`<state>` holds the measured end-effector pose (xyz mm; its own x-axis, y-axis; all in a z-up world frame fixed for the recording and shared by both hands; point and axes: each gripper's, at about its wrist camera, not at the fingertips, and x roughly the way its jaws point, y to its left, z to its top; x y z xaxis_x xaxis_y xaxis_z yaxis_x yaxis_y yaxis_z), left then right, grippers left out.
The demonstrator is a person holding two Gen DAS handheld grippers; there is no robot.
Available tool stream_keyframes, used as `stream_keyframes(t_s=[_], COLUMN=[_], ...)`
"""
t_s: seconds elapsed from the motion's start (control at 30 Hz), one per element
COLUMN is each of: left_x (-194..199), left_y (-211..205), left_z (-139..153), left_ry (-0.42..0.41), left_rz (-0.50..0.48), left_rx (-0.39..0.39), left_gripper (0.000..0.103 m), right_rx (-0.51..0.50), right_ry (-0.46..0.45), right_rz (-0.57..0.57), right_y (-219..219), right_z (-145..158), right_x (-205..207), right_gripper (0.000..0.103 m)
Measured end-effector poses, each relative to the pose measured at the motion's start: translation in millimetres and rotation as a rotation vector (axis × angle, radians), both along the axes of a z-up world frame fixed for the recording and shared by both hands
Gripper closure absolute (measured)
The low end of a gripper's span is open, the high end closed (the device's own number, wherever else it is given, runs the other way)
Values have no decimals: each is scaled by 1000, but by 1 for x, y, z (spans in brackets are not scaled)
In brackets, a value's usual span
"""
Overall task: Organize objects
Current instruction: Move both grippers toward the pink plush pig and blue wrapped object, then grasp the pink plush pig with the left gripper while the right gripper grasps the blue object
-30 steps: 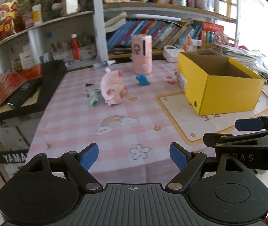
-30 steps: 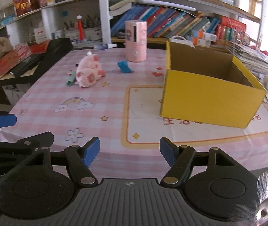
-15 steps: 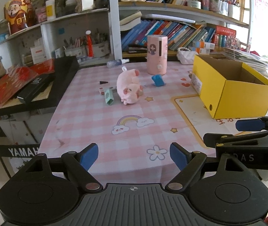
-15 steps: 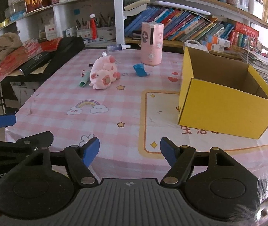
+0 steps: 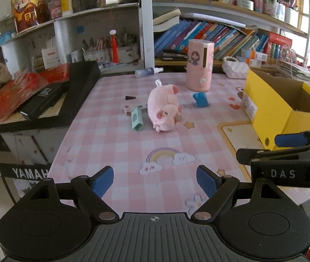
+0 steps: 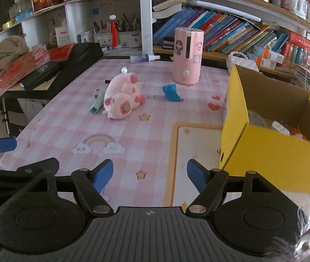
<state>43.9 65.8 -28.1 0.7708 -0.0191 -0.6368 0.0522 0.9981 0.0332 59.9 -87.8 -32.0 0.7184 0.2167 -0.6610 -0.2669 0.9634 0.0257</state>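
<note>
A pink plush pig [image 5: 164, 109] [image 6: 122, 97] lies on its side mid-table, on the pink checked cloth. Close beside it are a green little box [image 5: 137, 120] [image 6: 97, 103] and a small white-and-red box [image 5: 127, 109]. A blue object [image 5: 200, 100] [image 6: 171, 91] sits in front of the pink cylinder [image 5: 199, 65] [image 6: 187, 56]. At the right stands the open yellow box [image 5: 285, 113] [image 6: 275, 155] with some items inside. My left gripper [image 5: 155, 181] is open and empty over the table's near edge. My right gripper [image 6: 150, 174] has its jaws opening, nothing between them.
A spray bottle [image 5: 148, 72] lies at the table's far edge before crowded bookshelves. A black keyboard case [image 5: 74, 87] with red packets and a dark box borders the table's left side. A white woven bag [image 6: 242, 60] sits behind the yellow box.
Both views have slid left and drawn back a little, so the pig and the yellow box sit further right in frame. The box's inside now shows in the right wrist view.
</note>
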Motion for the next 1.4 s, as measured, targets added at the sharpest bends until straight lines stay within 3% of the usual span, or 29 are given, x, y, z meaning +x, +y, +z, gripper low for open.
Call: stream_keyframes(t_s=[0.17, 0.47, 0.63, 0.93, 1.17, 1.4], left_x=[23, 63, 89, 141, 183, 219], left_y=[-3, -7, -6, -14, -20, -21], left_z=[-1, -6, -7, -12, -27, -52], left_ry=[0, 31, 41, 40, 48, 112], left_rz=[25, 68, 101, 91, 72, 74], left_rx=[-3, -9, -30, 2, -1, -10], left_gripper=[12, 12, 12, 12, 12, 14], right_rx=[4, 8, 33, 69, 17, -33], right_ry=[-1, 20, 25, 13, 61, 131], right_rz=[18, 64, 60, 17, -14, -18], right_y=[-2, -4, -5, -2, 2, 9], right_z=[2, -3, -3, 1, -9, -28], right_x=[33, 85, 114, 178, 227, 261], right_gripper=[30, 30, 30, 31, 32, 37])
